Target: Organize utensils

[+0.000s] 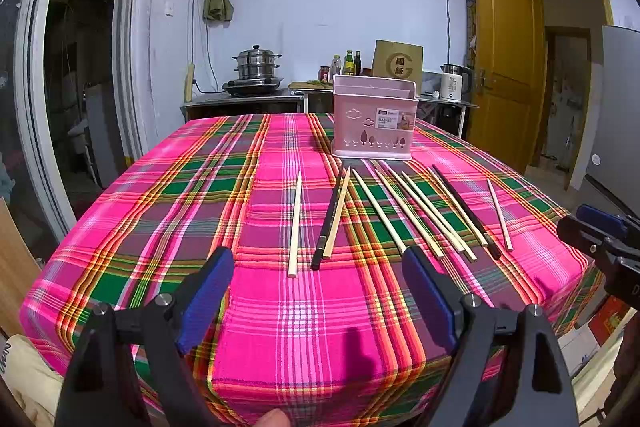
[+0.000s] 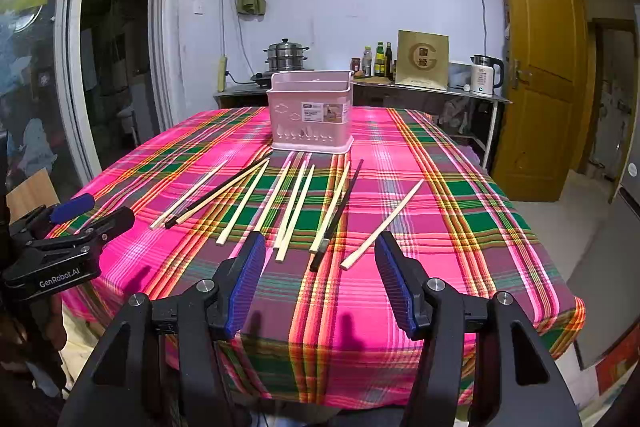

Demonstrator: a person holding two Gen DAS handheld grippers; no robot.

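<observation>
A pink utensil basket (image 1: 374, 117) is standing upright toward the far side of the plaid tablecloth (image 1: 280, 307); its inside is hidden from both cameras. Pale wooden chopsticks (image 2: 294, 213) and two black chopsticks (image 2: 338, 215) are lying loose in a fan before it. The left gripper (image 1: 318, 299) and right gripper (image 2: 320, 281) are both hovering over the near edge, jaws gaping wide, gripping nothing. Only the left wrist view is catching a fingertip (image 1: 274, 419) at the bottom edge.
</observation>
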